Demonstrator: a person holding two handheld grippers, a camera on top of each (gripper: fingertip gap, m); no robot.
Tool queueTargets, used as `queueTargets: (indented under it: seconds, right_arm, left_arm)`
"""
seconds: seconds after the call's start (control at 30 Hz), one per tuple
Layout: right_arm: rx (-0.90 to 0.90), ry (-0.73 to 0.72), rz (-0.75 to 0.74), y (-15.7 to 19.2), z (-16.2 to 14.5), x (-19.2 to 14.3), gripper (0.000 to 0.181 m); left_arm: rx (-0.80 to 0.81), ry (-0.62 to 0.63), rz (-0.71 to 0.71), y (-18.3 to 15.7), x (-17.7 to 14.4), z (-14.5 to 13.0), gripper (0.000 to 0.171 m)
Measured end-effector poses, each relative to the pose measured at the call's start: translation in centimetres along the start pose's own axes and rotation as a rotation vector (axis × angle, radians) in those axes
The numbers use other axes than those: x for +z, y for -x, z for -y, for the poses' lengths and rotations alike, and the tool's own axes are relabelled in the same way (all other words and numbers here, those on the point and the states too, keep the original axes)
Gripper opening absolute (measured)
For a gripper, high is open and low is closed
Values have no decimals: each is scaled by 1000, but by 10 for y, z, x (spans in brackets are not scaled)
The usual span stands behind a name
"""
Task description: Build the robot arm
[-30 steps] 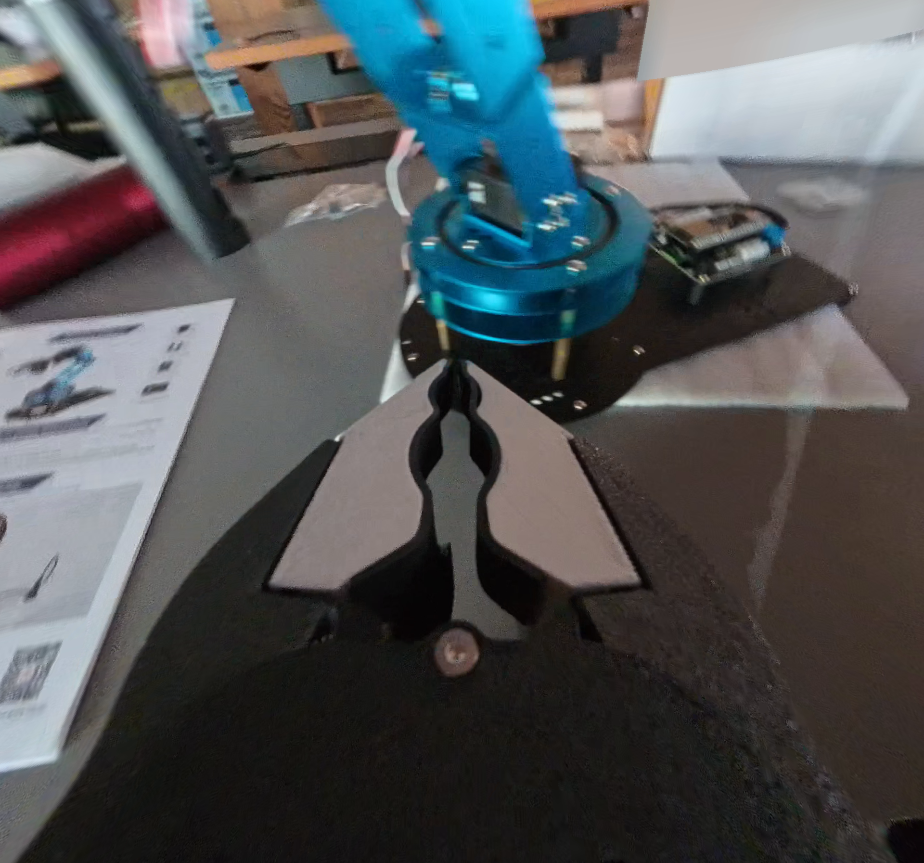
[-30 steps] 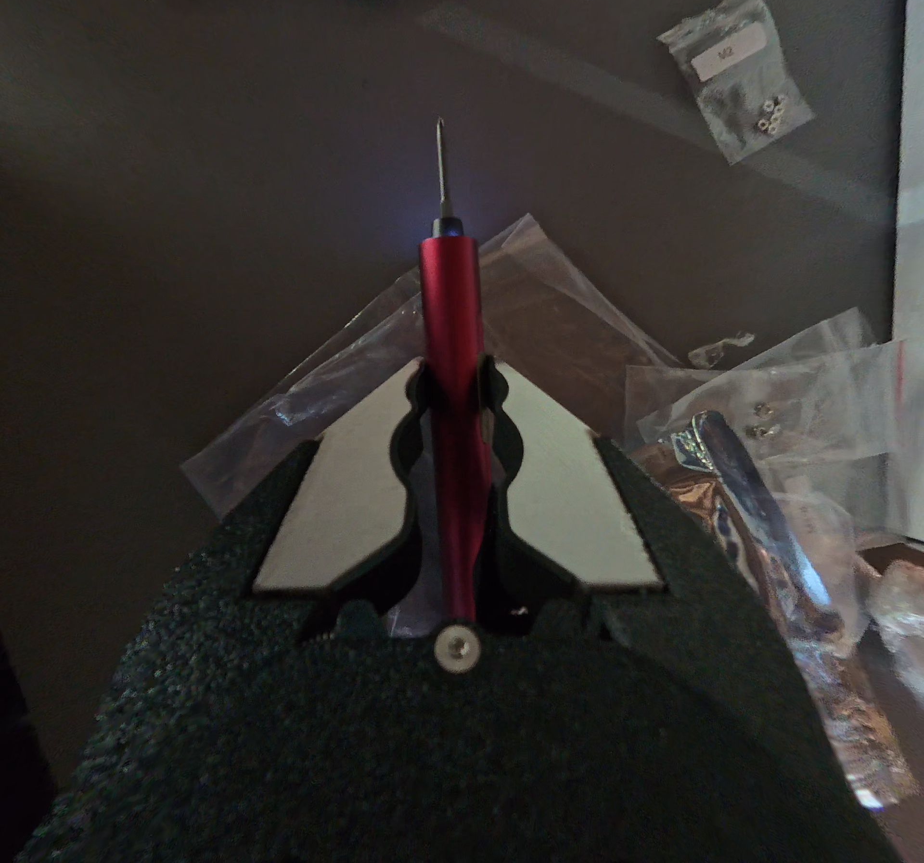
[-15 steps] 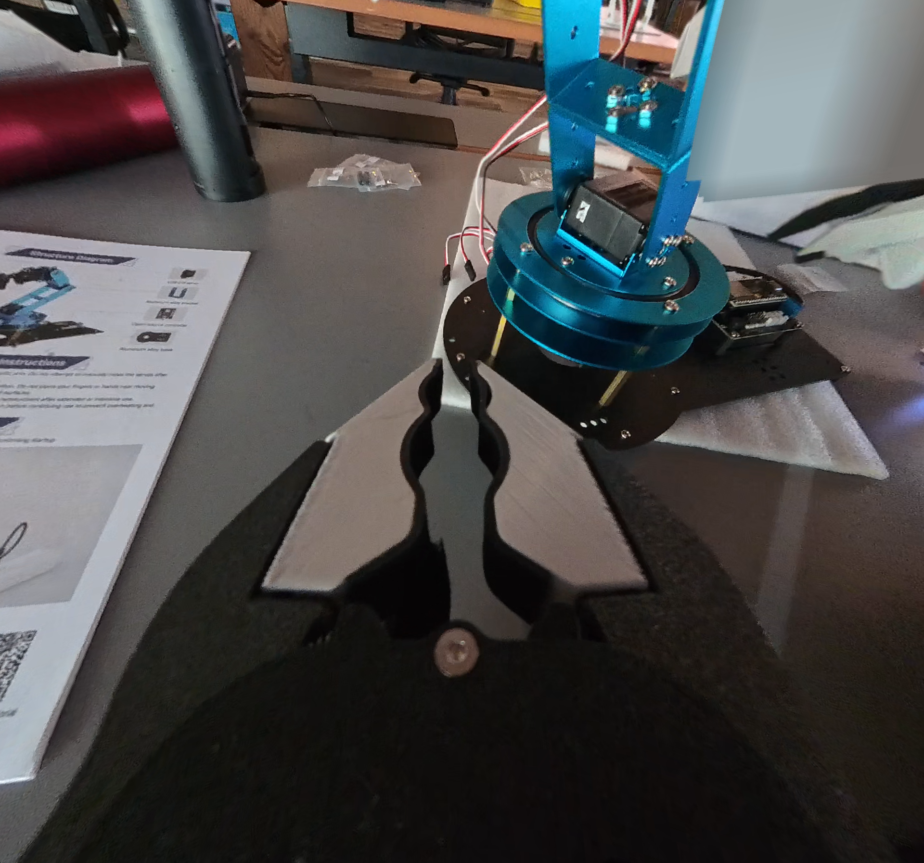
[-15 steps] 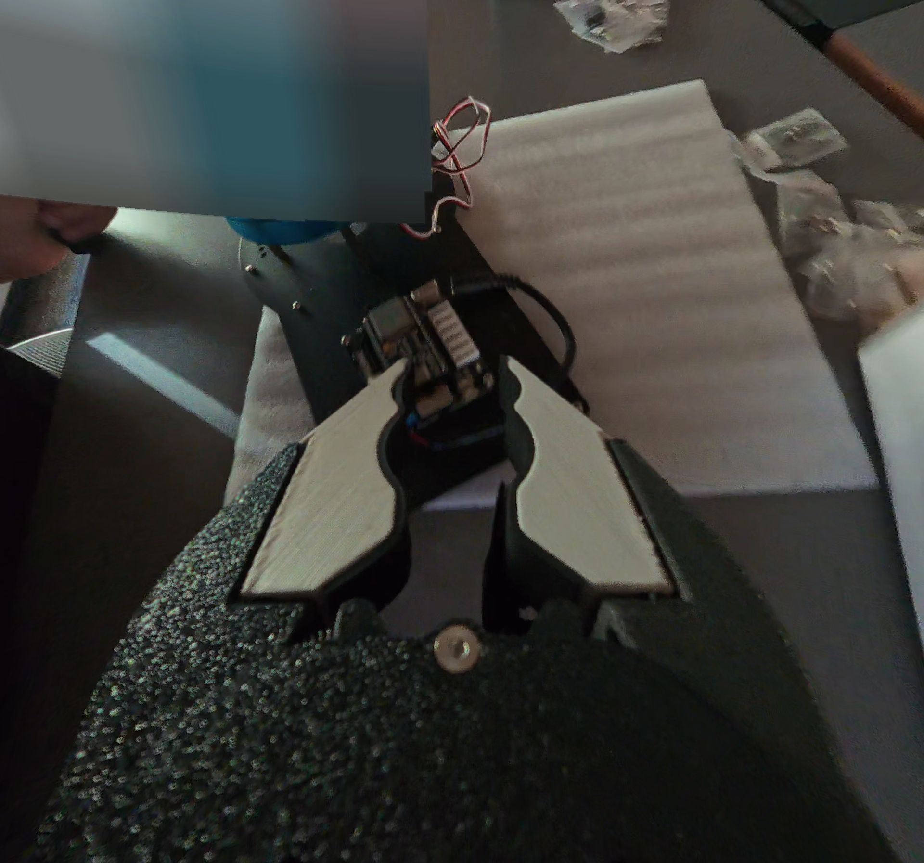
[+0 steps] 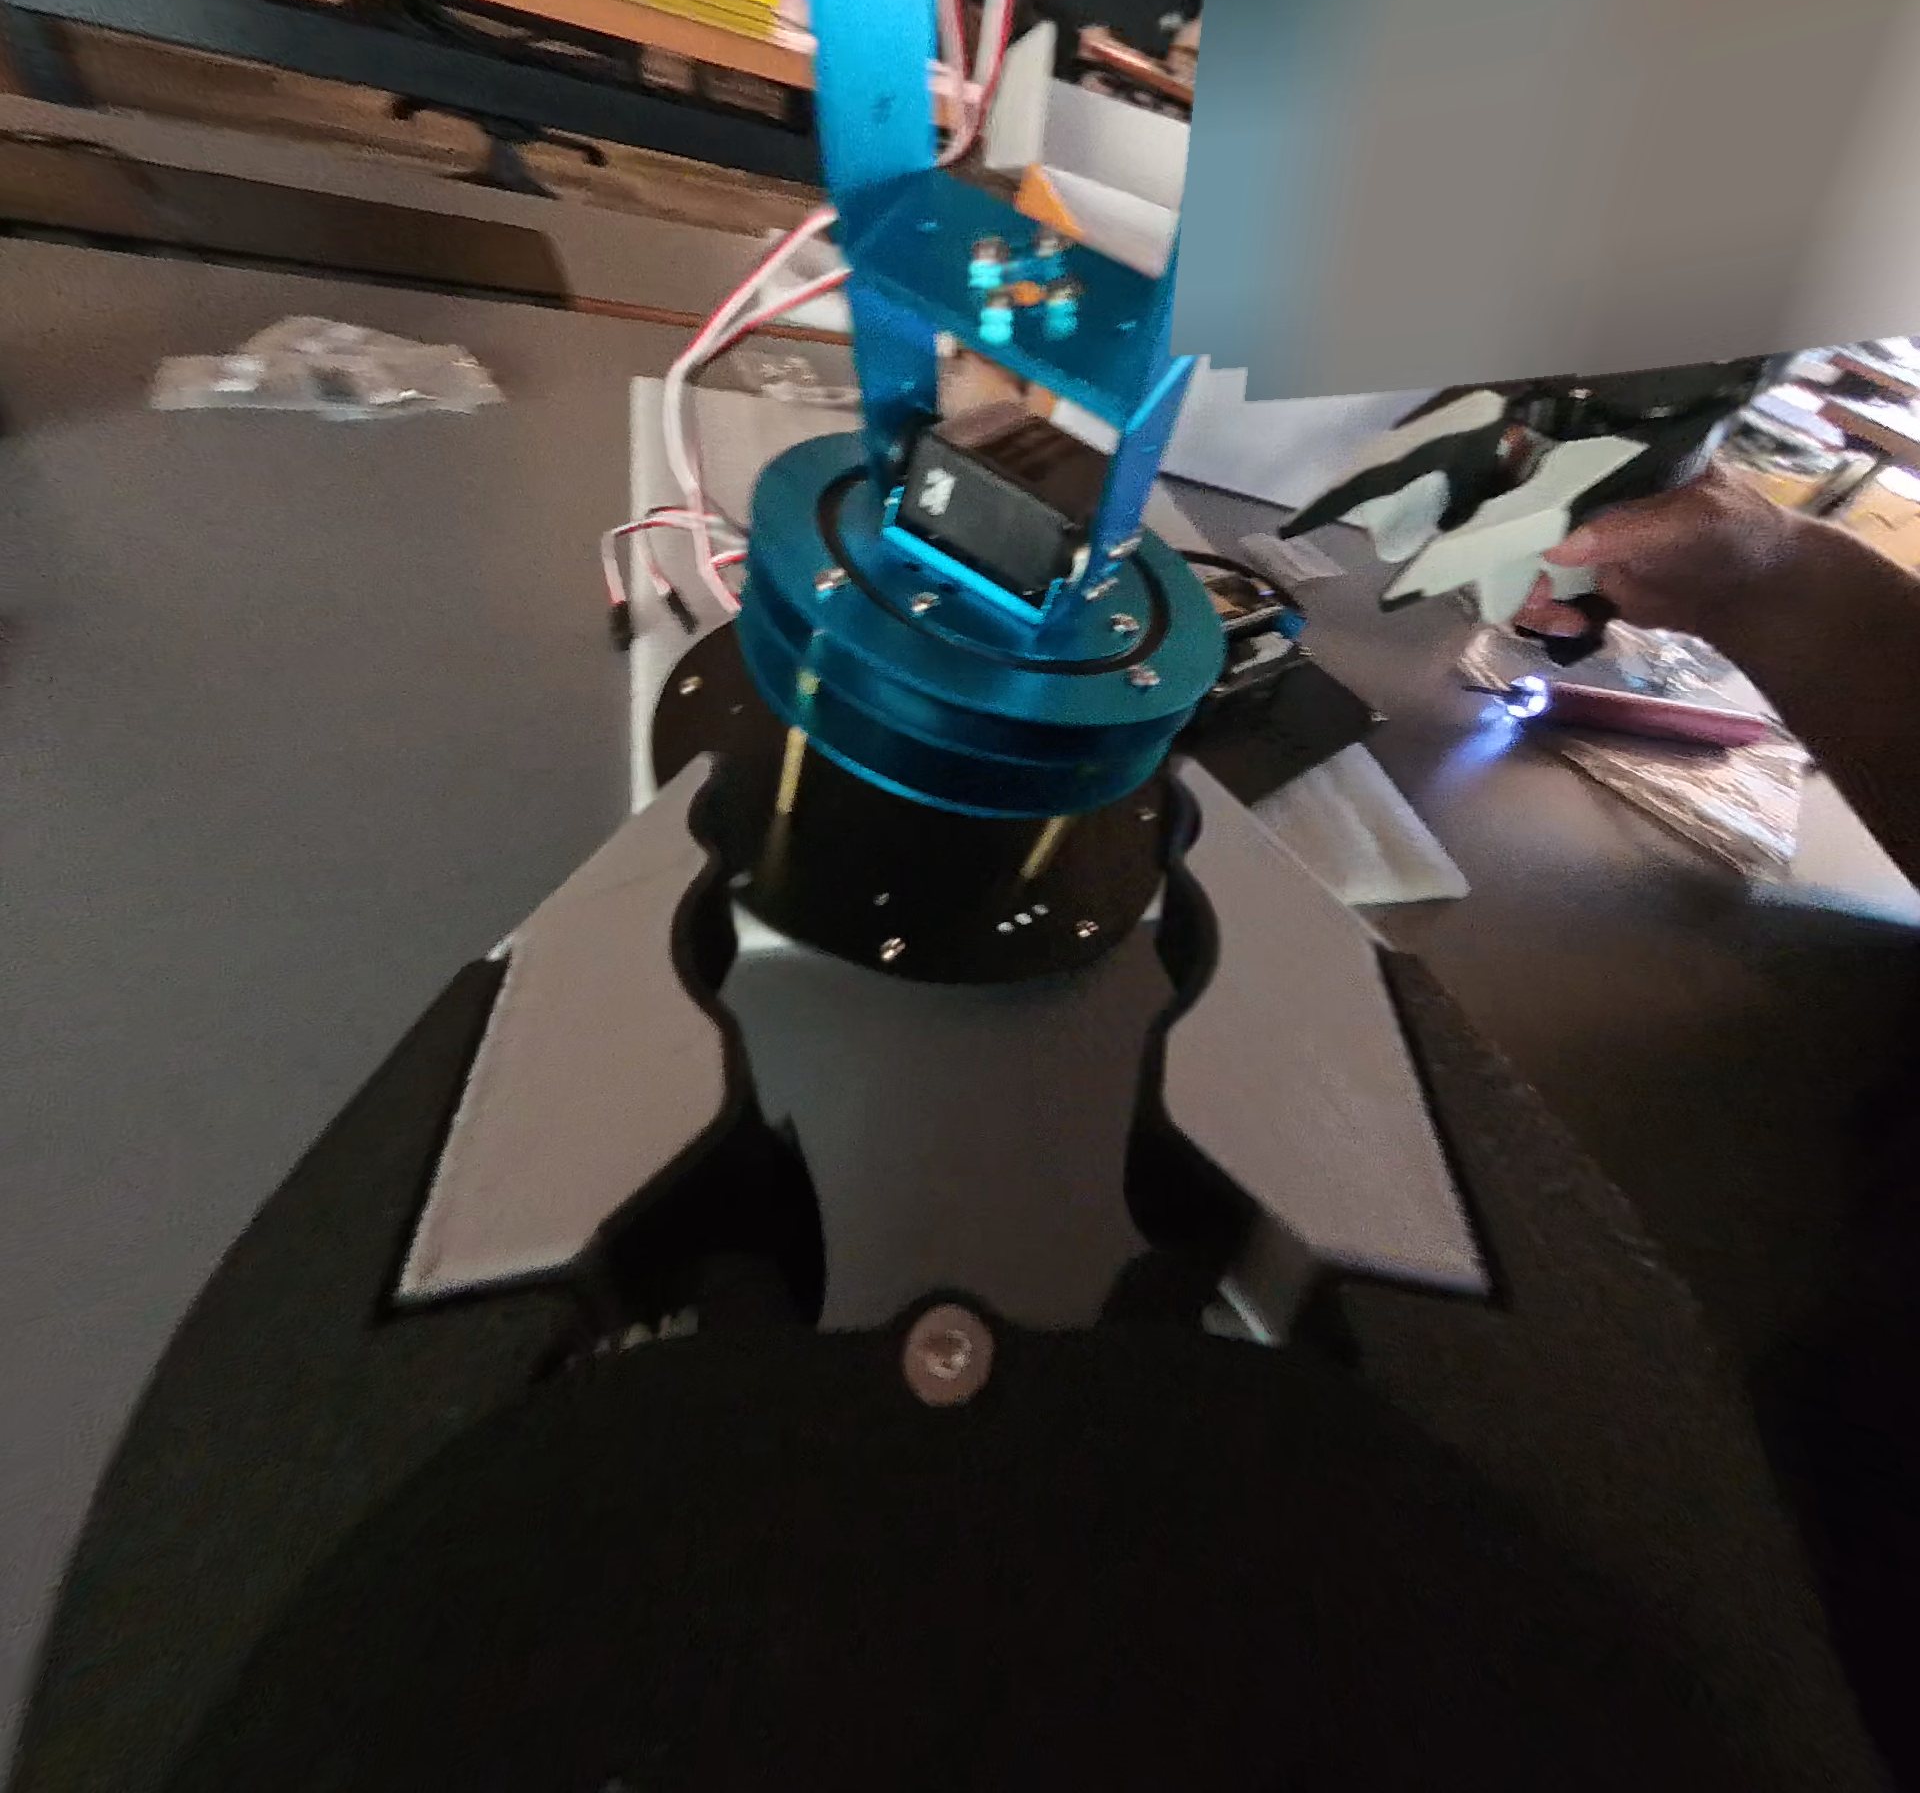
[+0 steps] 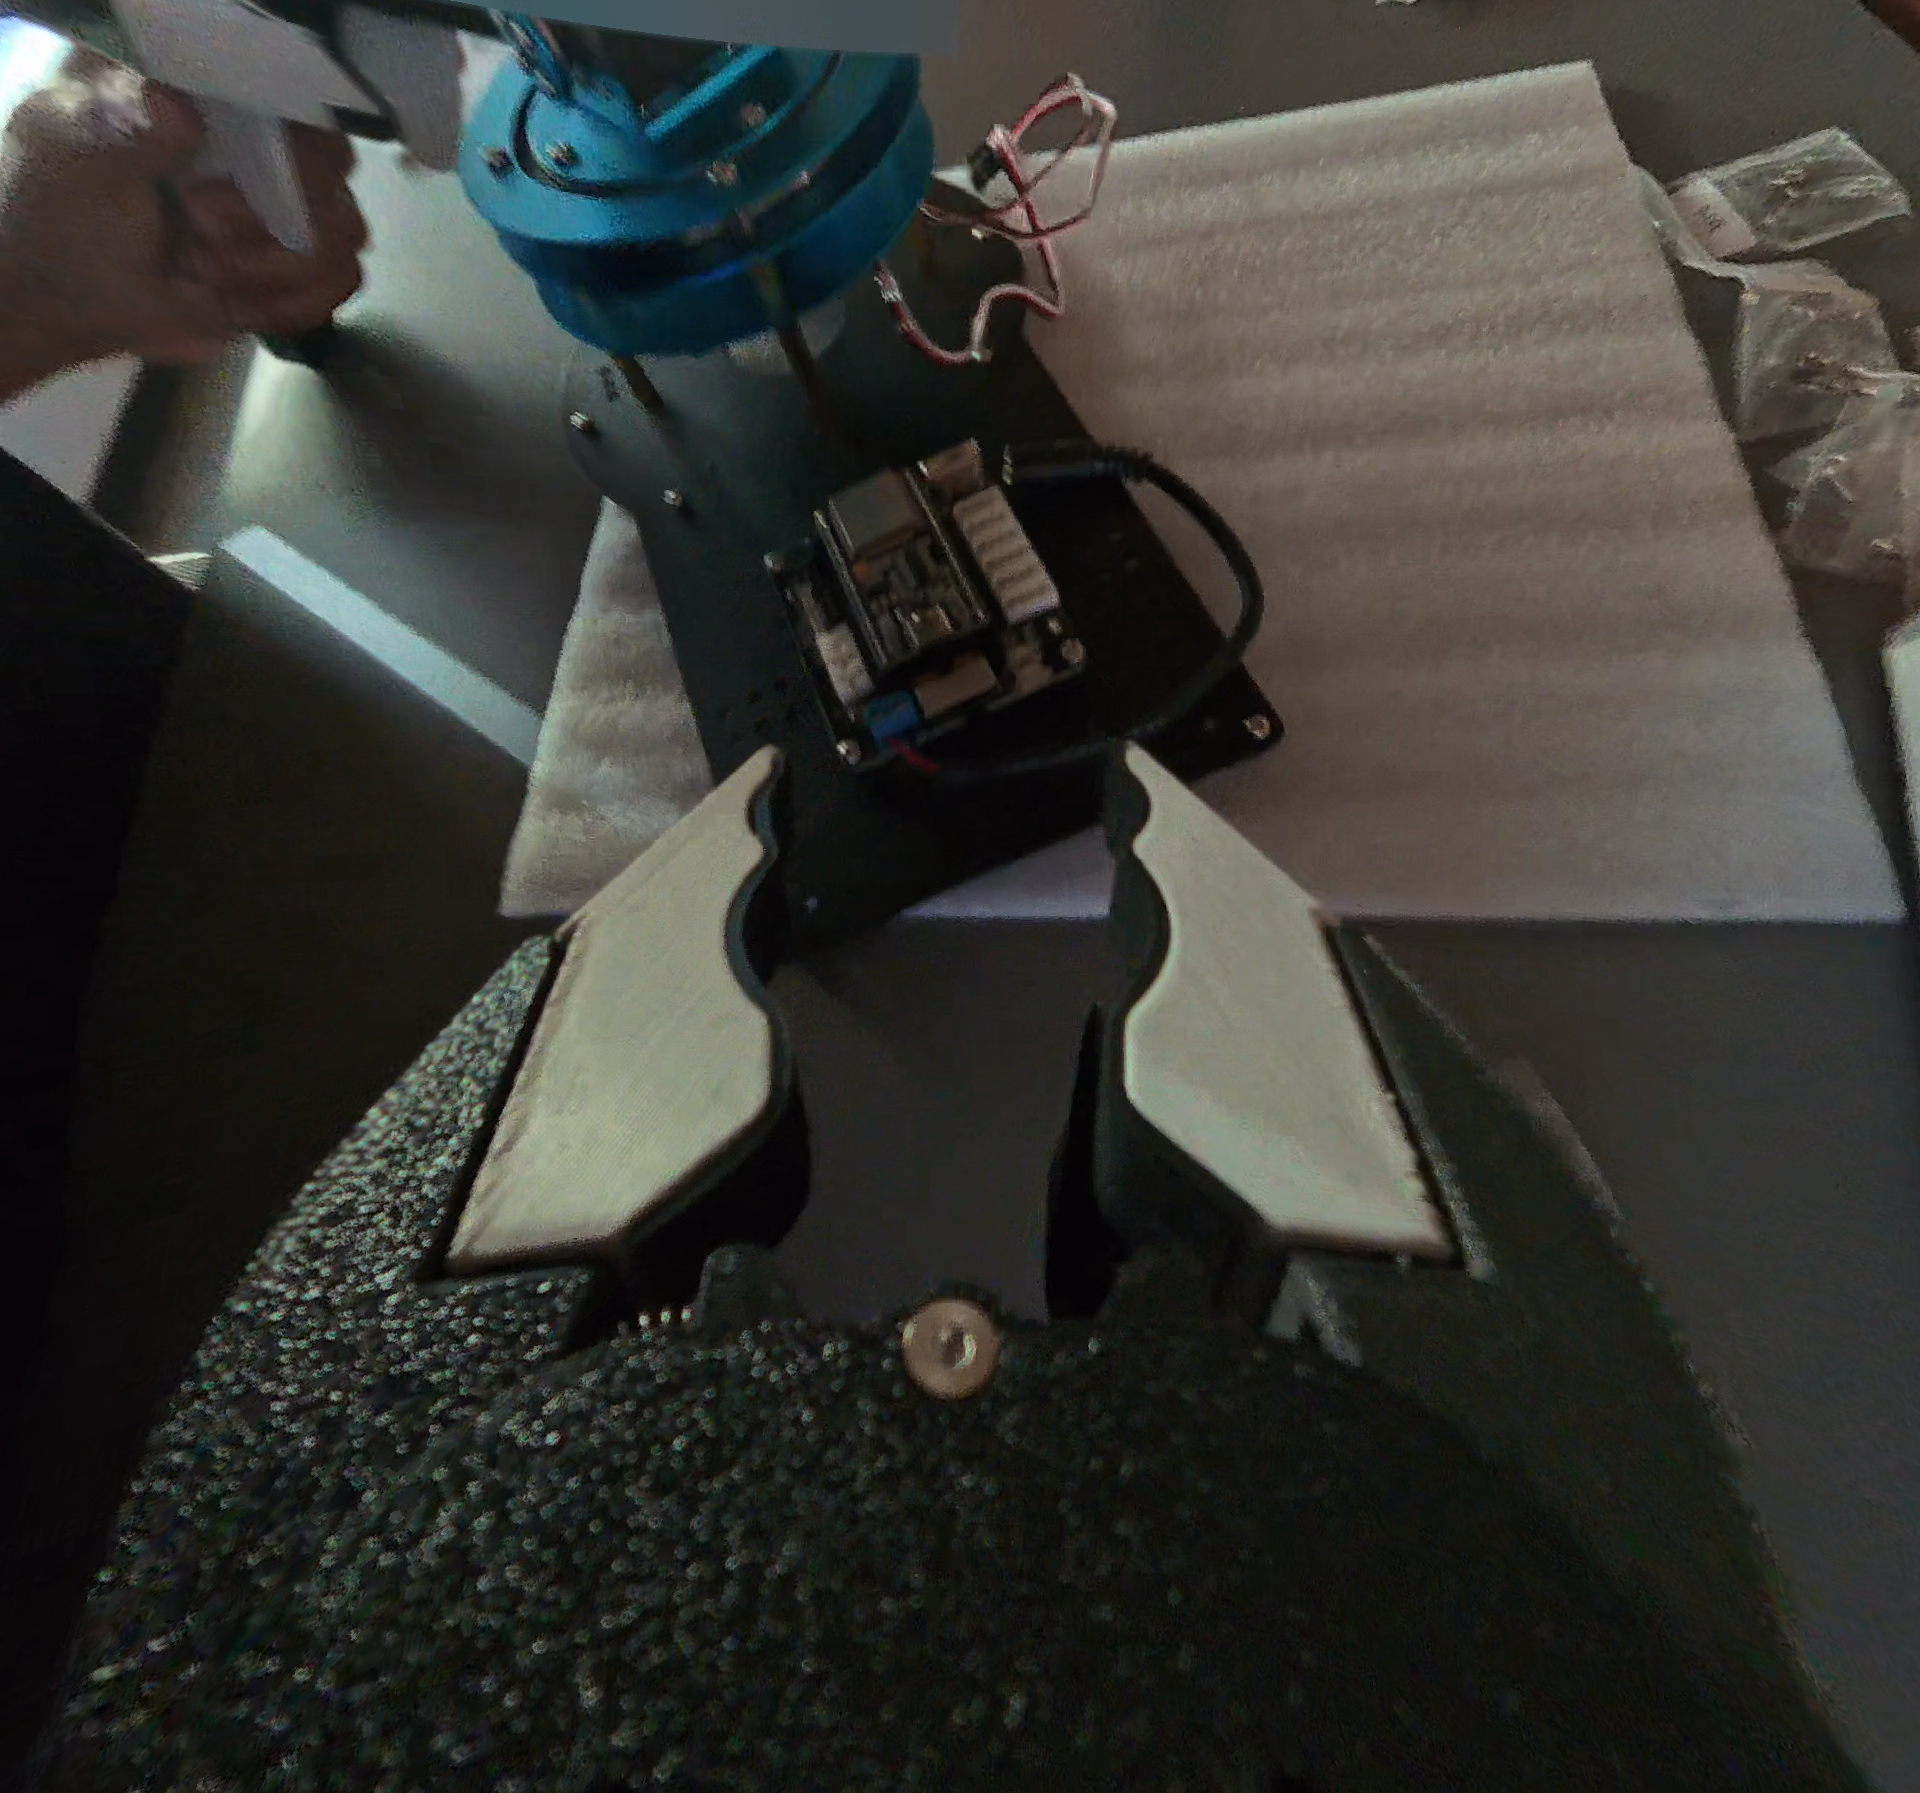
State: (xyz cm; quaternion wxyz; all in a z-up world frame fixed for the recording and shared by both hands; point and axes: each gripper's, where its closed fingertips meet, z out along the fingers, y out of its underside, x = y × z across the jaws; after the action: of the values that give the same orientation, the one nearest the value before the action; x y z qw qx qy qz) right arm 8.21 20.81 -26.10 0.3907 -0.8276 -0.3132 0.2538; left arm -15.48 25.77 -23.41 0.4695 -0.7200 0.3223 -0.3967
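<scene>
Plainly, my left gripper (image 5: 940,844) gaped empty at the blue turntable (image 5: 977,663) at twelve o'clock; my right gripper (image 6: 940,808) was spread, empty, circuit board (image 6: 925,600) at twelve.

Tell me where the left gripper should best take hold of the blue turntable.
Probably across the turntable's round rim, level from the near side, where the open left gripper already faces it. The stacked discs offer opposite edges above the black base plate; the bracket and servo block the top.
</scene>
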Motion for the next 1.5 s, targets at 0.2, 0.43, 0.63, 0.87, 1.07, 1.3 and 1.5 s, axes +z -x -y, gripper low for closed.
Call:
queueTargets:
  seconds: [0.2, 0.43, 0.63, 0.87, 1.07, 1.3, 1.5]
  right_arm:
    - [96, -59, -73, -45, 7, -15, 64]
    - [134, -4, 74, -50, 17, 20, 70]
    - [165, -13, 79, -59, 10, 18, 63]
    - [104, 50, -22, -67, -6, 20, 63]
    - [98, 43, -57, -76, -5, 14, 57]
    - [153, 150, -55, -77, -21, 12, 55]
    - [117, 231, -40, -67, -28, 7, 43]
  left_arm:
    - [14, 13, 12, -24, 30, 15, 101]
    - [-66, -57, 200, -8, 28, 33, 99]
    - [-106, -61, 213, -22, 28, 31, 99]
    - [-137, -74, 238, -17, 25, 29, 94]
    - [-146, -50, 225, -16, 32, 24, 94]
    - [-141, -113, 259, -6, 15, 50, 97]
    - [-27, -122, 279, -11, 2, 94, 96]
